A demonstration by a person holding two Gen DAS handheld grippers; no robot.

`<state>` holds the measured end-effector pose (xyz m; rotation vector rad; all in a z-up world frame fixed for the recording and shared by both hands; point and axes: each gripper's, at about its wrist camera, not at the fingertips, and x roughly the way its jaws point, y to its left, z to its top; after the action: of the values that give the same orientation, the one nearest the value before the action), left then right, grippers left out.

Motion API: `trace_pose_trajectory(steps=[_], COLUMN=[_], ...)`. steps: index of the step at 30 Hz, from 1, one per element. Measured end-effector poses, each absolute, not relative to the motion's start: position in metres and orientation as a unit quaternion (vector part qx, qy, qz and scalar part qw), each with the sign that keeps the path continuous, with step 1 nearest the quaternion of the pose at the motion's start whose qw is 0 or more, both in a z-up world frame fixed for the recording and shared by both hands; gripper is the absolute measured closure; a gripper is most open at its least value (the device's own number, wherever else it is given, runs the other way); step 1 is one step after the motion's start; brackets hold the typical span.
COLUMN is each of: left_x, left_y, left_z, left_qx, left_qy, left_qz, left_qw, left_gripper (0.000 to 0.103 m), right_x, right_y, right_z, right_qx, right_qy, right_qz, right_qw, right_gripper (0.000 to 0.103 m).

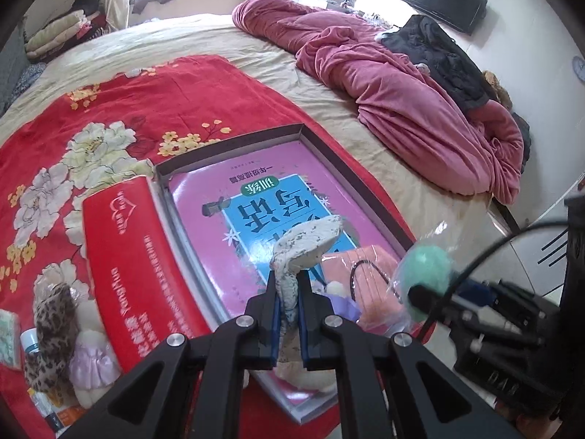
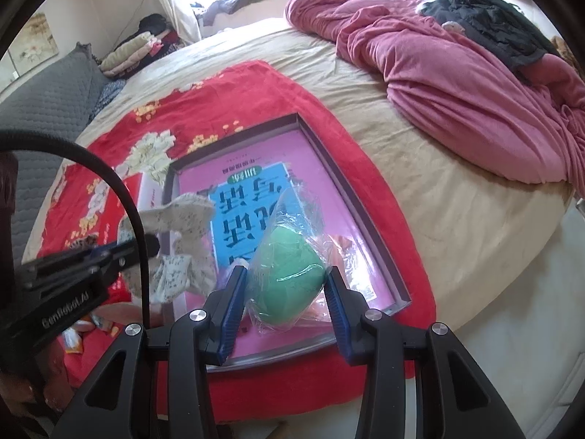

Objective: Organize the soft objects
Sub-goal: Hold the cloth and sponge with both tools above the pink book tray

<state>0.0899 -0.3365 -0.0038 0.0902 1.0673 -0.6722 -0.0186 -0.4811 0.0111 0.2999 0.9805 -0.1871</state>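
Item 1: speckled cloth piece (image 1: 305, 245), pale with dark flecks, clenched between the blue pads of the left tool (image 1: 289, 278) and held up over the tray; its free end flares out above the fingers. The right wrist view shows the same cloth (image 2: 175, 219) from the side, with more of its folds hanging below.

Item 2: green soft ball in clear plastic wrap (image 2: 289, 274), grasped between the pads of the right tool (image 2: 285, 274), also above the tray. The left view catches it only at the edge (image 1: 426, 274).

Container: shallow grey-rimmed tray (image 2: 321, 146) on a red floral blanket (image 1: 146, 102) on the bed (image 2: 457, 212). It holds a pink-and-blue book (image 1: 237, 197); a pink folded item (image 1: 373, 274) lies at its near corner.

Left view only: red box (image 1: 124, 256) touching the tray's side; leopard-print fabric (image 1: 51, 333) and small plush pieces (image 1: 91, 362) beside it.

Beyond: crumpled pink quilt (image 2: 457, 73).
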Motion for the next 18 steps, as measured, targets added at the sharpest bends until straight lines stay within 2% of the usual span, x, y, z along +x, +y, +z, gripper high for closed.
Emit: trace_pose_trajectory(steps=[18], left_x=[0.107], left_y=[-0.345], left_z=[-0.027], left_qx=[0.029], left_qy=[0.524], left_qz=[-0.306], left_qw=[0.794], left_gripper=[0.095], right_x=[0.008], right_y=[-0.484], right_z=[-0.036], right_qx=[0.139], right_qy=[0.517], right_qz=[-0.059], right_qw=[0.843], right_gripper=[0.058])
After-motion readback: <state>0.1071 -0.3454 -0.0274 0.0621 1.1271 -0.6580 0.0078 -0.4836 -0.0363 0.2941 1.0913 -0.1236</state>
